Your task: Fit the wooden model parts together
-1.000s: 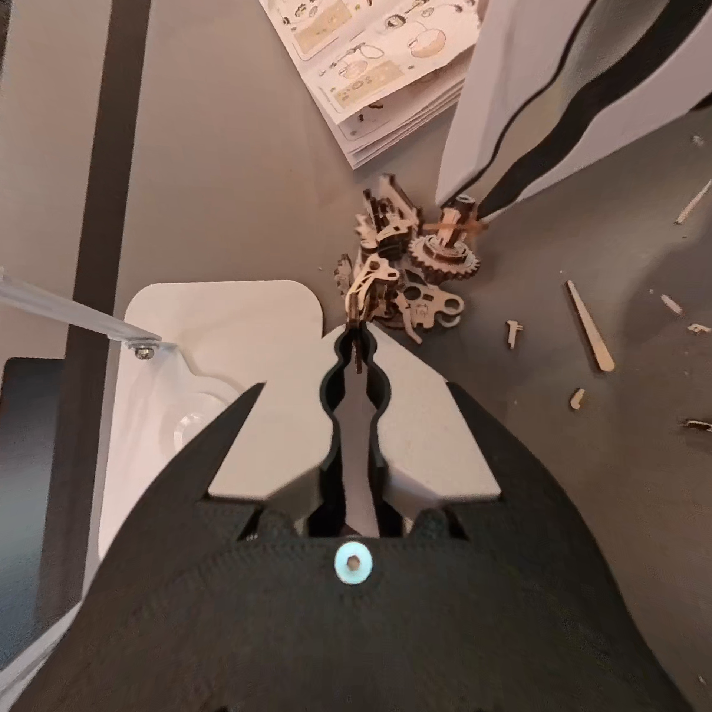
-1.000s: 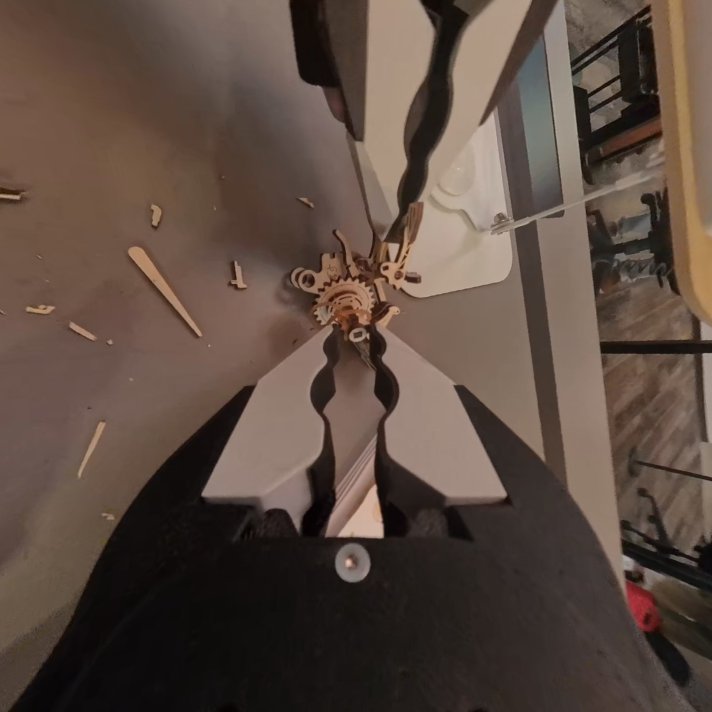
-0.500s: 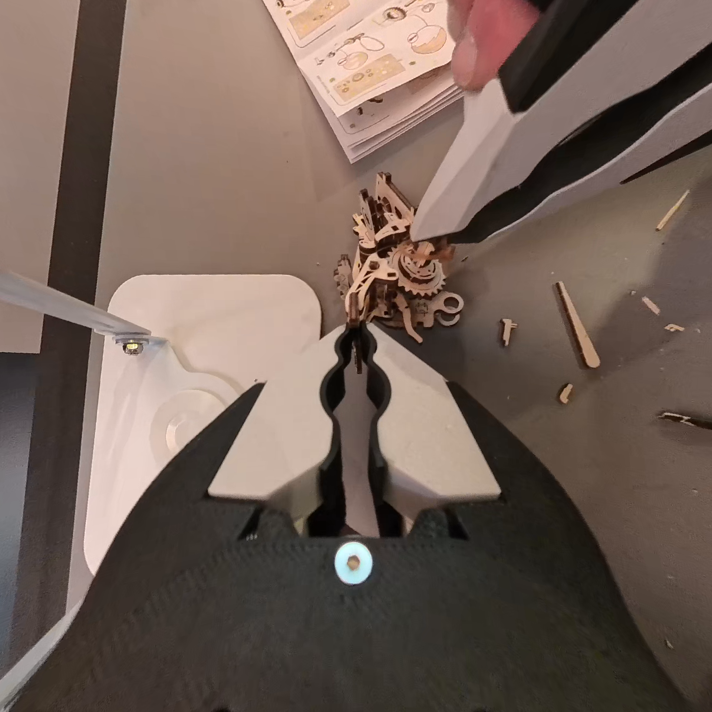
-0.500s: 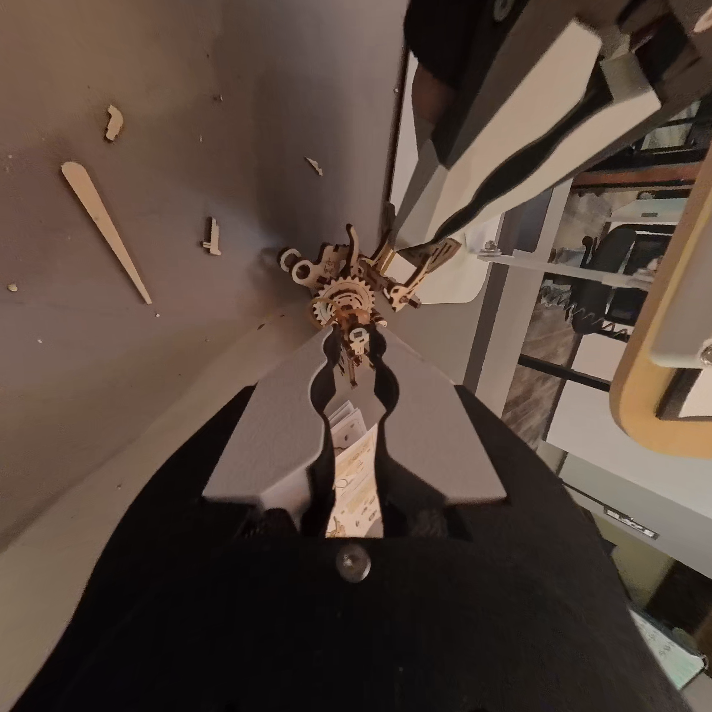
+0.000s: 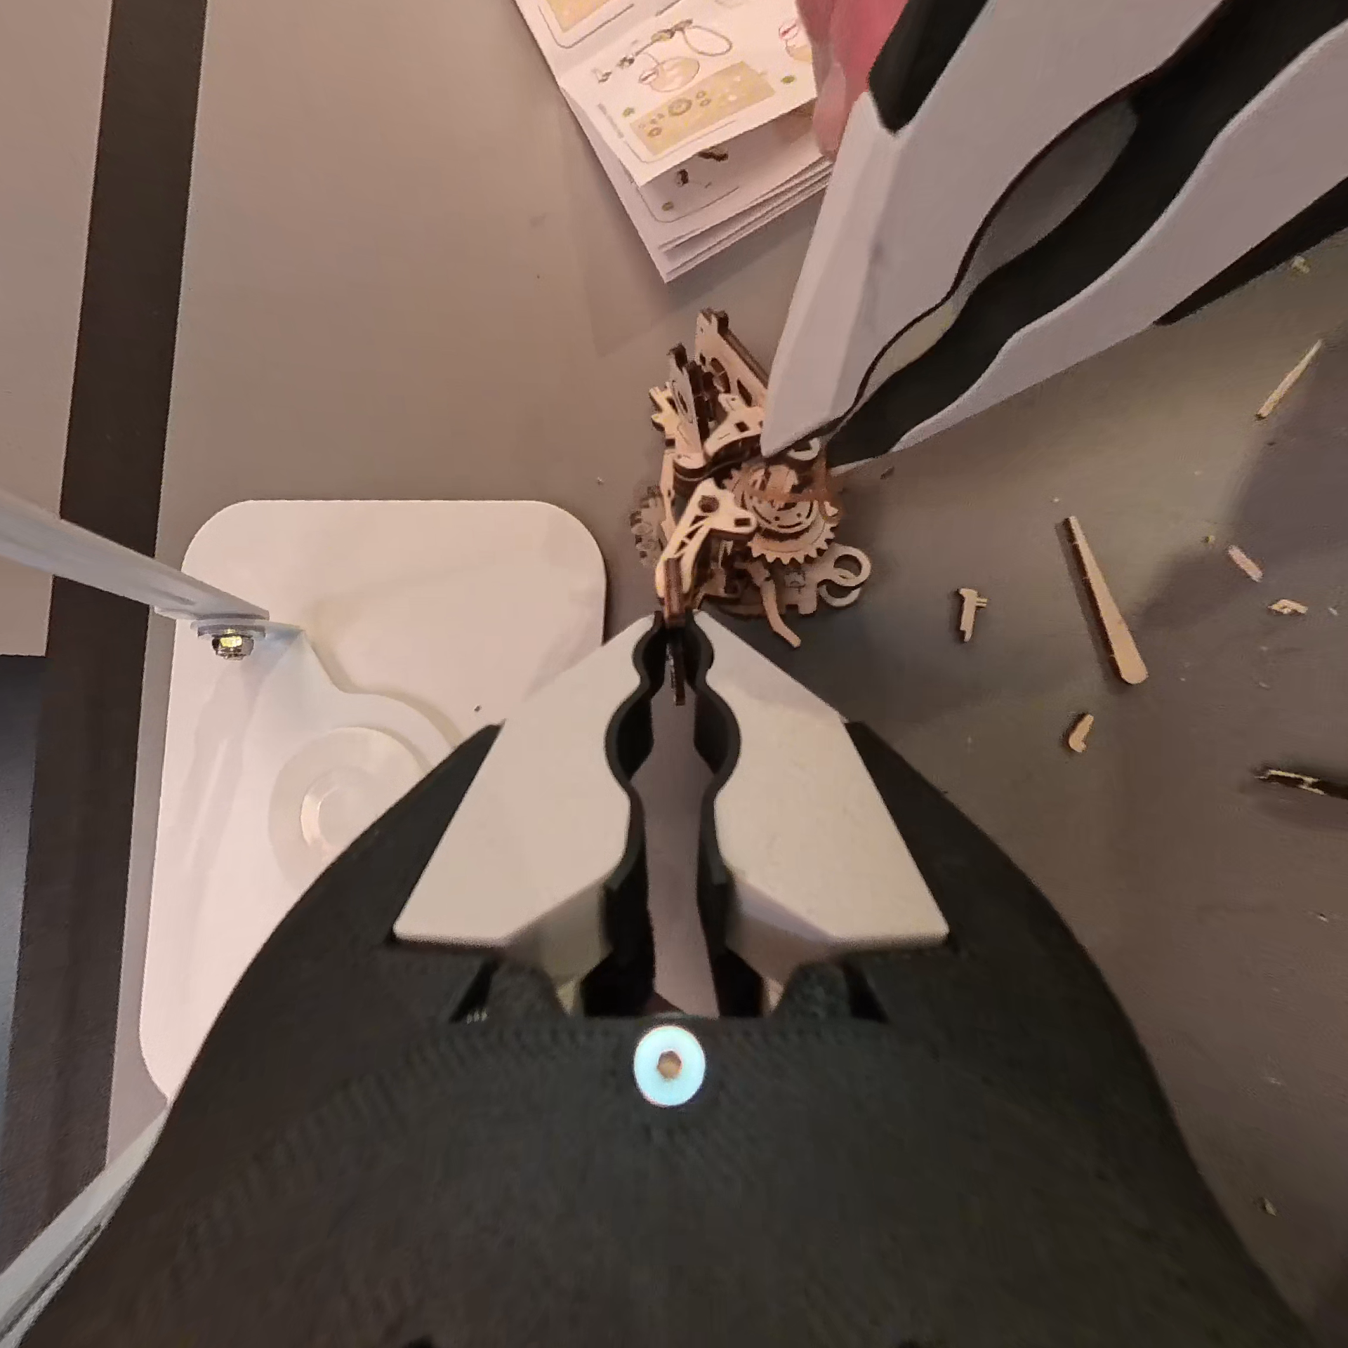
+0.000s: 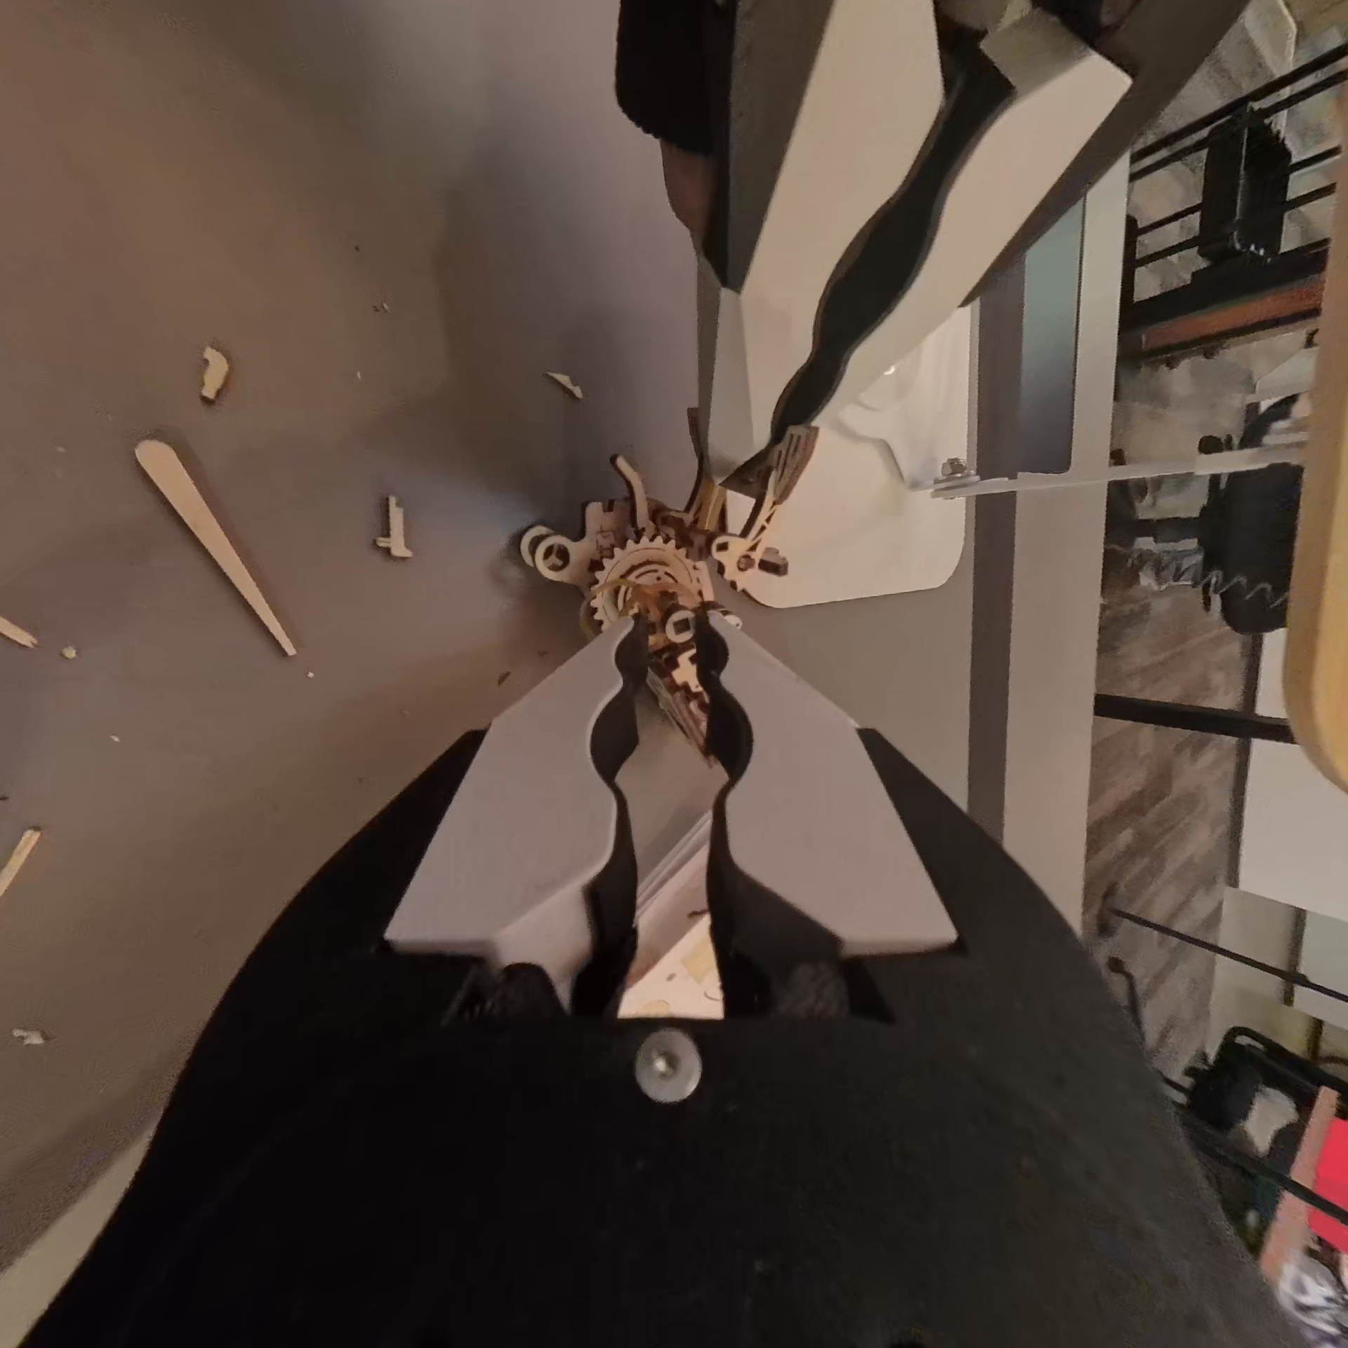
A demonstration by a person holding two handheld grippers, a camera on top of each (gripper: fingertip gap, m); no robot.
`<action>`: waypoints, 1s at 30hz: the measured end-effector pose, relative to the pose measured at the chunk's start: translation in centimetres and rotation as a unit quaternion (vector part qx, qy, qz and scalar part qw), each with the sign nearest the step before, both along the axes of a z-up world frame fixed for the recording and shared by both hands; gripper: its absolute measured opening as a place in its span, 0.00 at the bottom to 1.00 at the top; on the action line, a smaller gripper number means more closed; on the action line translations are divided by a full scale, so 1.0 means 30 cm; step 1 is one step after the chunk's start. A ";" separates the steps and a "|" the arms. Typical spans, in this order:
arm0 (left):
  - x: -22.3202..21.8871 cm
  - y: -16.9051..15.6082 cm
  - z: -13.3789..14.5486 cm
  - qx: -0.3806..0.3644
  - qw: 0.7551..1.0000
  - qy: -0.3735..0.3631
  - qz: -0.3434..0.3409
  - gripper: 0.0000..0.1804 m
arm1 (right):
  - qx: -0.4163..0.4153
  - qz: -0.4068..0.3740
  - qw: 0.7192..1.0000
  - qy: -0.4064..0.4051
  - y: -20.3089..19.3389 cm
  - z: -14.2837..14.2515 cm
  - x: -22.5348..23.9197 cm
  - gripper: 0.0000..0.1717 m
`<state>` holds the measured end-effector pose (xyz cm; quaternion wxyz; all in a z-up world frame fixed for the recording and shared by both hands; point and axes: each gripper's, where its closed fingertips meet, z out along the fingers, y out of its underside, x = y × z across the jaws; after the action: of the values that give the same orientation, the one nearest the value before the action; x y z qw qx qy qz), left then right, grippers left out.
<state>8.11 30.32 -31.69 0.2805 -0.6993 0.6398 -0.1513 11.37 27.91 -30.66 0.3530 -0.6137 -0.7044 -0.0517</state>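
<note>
The wooden model (image 5: 766, 525), a cluster of laser-cut gears and levers, sits on the grey table. My left gripper (image 5: 675, 620) is shut on a thin lever plate at the model's near edge. The right wrist view shows it coming in from above (image 6: 758, 467) with that lever between its tips. My right gripper (image 6: 675, 627) is shut on a wooden part with a square hole at the toothed gear (image 6: 642, 569). In the left wrist view it reaches in from the upper right (image 5: 810, 448), tips on the gear's hub. A thin tan band loops at that hub.
An instruction booklet (image 5: 693, 109) lies behind the model. A white stand base (image 5: 394, 583) with a clear arm sits left of it. A long tapered wooden sliver (image 5: 1101, 598) and several small offcuts (image 5: 970, 613) lie scattered to the right. The table edge (image 6: 1050, 656) runs close by. The tips of one gripper are about 5 centimetres away from the tips of the other. The long tapered wooden sliver (image 5: 1101, 598) is about 10 centimetres from my right fingertips. It is also in sight in the right wrist view (image 6: 232, 556).
My right gripper lowered the gear part onto the model and rolled, keeping its grip. The left gripper stayed shut on the lever and hardly moved.
</note>
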 end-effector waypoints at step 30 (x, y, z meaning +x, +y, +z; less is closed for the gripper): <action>-0.020 0.023 -0.041 -0.069 0.996 -0.053 0.002 0.00 | -0.068 -0.029 0.996 0.042 0.034 -0.011 -0.010 0.06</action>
<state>7.52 31.02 -32.90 0.2651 -0.7095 0.6106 -0.2313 11.07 28.93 -31.00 0.3381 -0.6581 -0.6726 0.0115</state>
